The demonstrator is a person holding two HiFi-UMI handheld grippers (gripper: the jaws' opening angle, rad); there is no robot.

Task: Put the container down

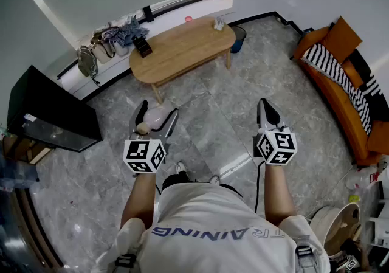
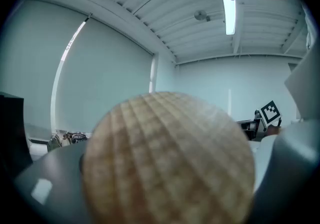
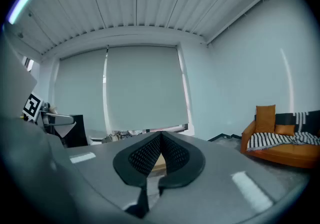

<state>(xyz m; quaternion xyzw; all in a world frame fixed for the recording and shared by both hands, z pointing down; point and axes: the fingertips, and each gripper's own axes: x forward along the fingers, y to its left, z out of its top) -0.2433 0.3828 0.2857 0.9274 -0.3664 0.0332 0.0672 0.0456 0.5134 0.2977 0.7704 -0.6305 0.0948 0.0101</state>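
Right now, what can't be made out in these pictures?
Left gripper view: the wooden ball fills the frame, hiding the rest of the container and where the left tongs touch it.
Head view: things on the wooden table are too small to name.
Right gripper view: the sofa is cut off by the edge.

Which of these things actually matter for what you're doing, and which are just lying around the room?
Part of the job: the container with its wooden top, gripped in the left gripper; the right gripper, shut and empty.

Just lying about: wooden table, orange sofa, black cabinet, bags by the wall, bin.
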